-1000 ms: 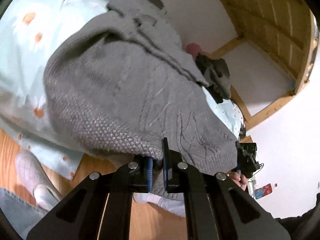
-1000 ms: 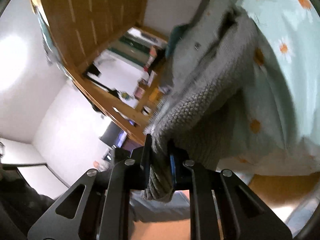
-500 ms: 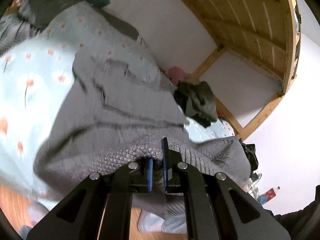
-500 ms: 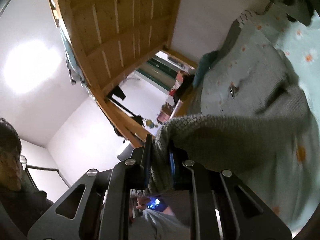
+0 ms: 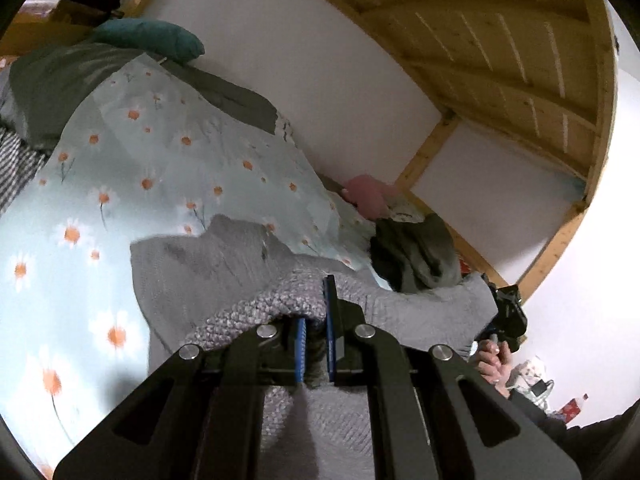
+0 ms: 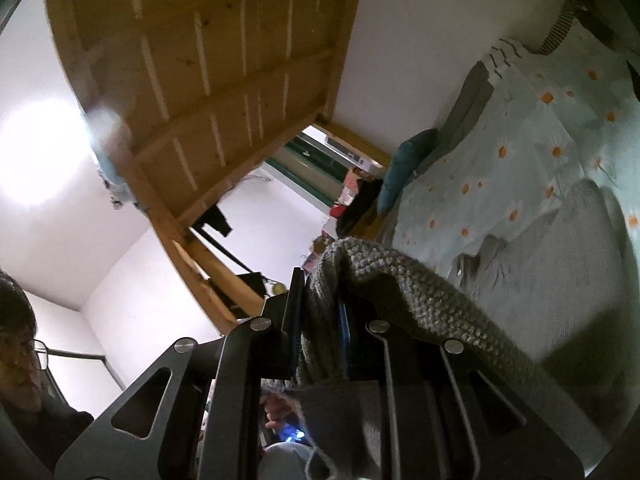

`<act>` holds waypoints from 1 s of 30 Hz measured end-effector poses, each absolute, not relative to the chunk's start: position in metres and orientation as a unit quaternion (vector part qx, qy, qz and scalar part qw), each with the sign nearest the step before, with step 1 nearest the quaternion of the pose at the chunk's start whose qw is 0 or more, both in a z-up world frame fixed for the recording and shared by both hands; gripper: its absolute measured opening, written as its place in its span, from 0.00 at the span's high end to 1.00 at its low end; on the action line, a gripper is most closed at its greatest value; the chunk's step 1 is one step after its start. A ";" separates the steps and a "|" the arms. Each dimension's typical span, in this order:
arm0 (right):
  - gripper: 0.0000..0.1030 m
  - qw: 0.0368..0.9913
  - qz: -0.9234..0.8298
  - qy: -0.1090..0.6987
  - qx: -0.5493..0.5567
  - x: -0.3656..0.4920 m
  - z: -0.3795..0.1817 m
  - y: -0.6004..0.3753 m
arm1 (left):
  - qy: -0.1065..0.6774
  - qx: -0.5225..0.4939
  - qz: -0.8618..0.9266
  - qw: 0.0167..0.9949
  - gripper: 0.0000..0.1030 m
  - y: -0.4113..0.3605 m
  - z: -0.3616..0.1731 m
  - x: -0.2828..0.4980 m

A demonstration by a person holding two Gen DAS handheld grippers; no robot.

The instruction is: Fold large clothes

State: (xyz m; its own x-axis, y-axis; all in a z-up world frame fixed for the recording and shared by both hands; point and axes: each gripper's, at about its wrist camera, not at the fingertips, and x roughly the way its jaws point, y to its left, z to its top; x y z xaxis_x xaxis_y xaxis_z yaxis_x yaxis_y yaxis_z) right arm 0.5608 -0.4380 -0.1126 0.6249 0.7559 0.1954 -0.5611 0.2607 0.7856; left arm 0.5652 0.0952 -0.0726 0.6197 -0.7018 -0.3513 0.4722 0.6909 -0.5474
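A grey knitted sweater point(image 5: 224, 268) lies partly on a bed with a light-blue daisy-print cover point(image 5: 100, 168). My left gripper point(image 5: 314, 320) is shut on the sweater's thick ribbed hem and holds it raised above the rest of the garment. My right gripper point(image 6: 320, 320) is shut on another part of the same hem point(image 6: 400, 276); the knit drapes over its right finger. The sweater's body point(image 6: 580, 264) spreads on the bed to the right in the right wrist view. The right gripper also shows at the far end of the hem in the left wrist view point(image 5: 506, 316).
A dark heap of clothes point(image 5: 416, 252) and a pink item point(image 5: 366, 196) lie at the bed's far end. A teal pillow point(image 5: 152, 38) and dark grey blanket point(image 5: 52, 84) lie at the other end. A wooden bunk frame point(image 5: 500, 40) is overhead. The wall point(image 5: 320, 92) borders the bed.
Both grippers have lifted the sweater's hem up and carried it forward over the bed. The views tilted up from the floor toward the wall and the bunk slats.
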 end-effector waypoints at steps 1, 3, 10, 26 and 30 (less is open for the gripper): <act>0.85 0.788 0.416 0.117 0.438 0.573 -0.111 -0.438 | 0.280 -0.203 -0.333 0.877 0.94 0.095 -0.073 0.576; 0.85 0.788 0.412 0.124 0.440 0.593 -0.111 -0.441 | 0.282 -0.201 -0.331 0.878 0.94 0.095 -0.074 0.598; 0.85 0.792 0.366 0.155 0.464 0.678 -0.108 -0.454 | 0.298 -0.204 -0.318 0.876 0.94 0.099 -0.082 0.686; 0.02 0.760 0.268 0.304 0.508 0.809 -0.172 -0.442 | 0.405 -0.241 -0.346 0.811 0.06 0.087 -0.178 0.803; 0.03 0.798 0.279 0.278 0.455 0.788 -0.122 -0.433 | 0.337 -0.273 -0.314 0.844 0.06 0.113 -0.154 0.794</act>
